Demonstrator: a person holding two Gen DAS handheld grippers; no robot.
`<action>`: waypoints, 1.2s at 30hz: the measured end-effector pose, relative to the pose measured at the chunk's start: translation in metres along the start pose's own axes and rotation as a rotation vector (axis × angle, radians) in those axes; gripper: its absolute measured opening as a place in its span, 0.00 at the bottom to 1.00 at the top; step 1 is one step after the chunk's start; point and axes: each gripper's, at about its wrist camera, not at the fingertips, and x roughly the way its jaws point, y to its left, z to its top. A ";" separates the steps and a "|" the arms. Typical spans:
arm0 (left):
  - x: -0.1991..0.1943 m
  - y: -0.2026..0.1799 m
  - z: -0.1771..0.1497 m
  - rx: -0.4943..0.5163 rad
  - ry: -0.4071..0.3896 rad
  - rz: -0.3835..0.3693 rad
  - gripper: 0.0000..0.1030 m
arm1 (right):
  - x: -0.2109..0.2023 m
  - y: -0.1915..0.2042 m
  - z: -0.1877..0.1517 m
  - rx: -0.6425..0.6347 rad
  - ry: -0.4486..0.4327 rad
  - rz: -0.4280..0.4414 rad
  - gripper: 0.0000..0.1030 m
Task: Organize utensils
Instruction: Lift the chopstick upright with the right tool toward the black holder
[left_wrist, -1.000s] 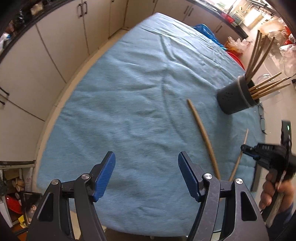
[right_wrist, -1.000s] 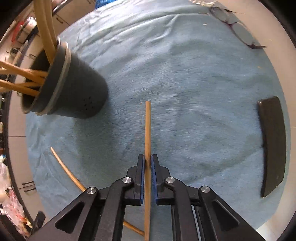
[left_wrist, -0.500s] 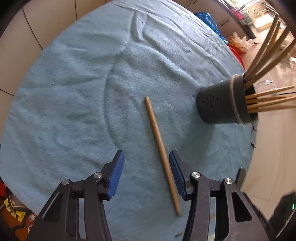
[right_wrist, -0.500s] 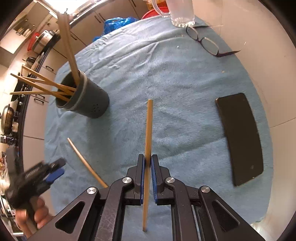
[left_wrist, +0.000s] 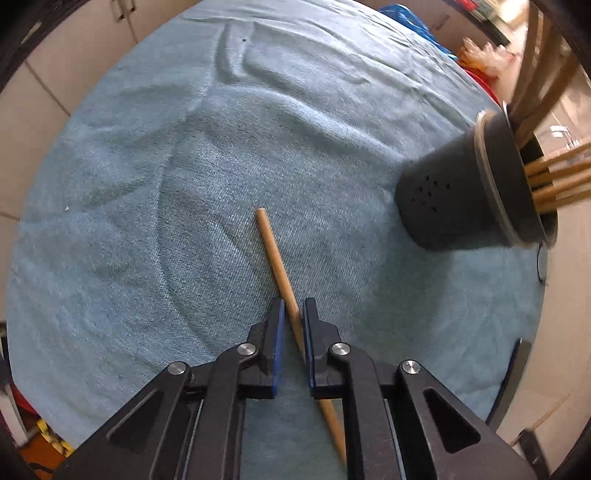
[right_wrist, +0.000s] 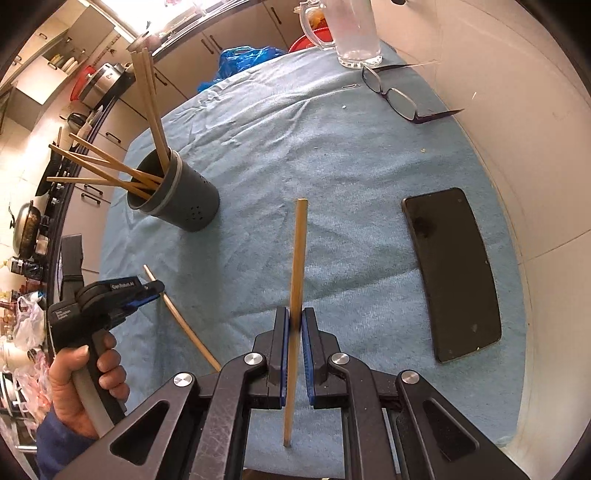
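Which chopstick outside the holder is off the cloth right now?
The straight one clamped in the right hand-held gripper, lifted above the cloth. The other loose one lies on the cloth, pinched by the left hand-held gripper.

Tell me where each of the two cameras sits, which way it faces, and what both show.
Left wrist: rides the left gripper, looking steeply down at the blue towel; its black jaws pinch a lying wooden chopstick.
Right wrist: rides the right gripper, looking down the table; its jaws clamp a second wooden chopstick; the person's hand shows.
Shared: dark grey cylindrical holder, towel, lying chopstick, left gripper.
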 end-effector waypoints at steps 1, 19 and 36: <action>-0.001 0.002 -0.002 0.012 0.008 0.001 0.07 | -0.001 0.000 -0.001 0.001 -0.002 0.007 0.07; -0.091 0.035 -0.063 0.185 -0.231 -0.093 0.06 | -0.024 0.034 -0.009 -0.065 -0.121 0.074 0.07; -0.151 0.014 -0.078 0.234 -0.425 -0.069 0.06 | -0.035 0.070 -0.013 -0.158 -0.198 0.101 0.07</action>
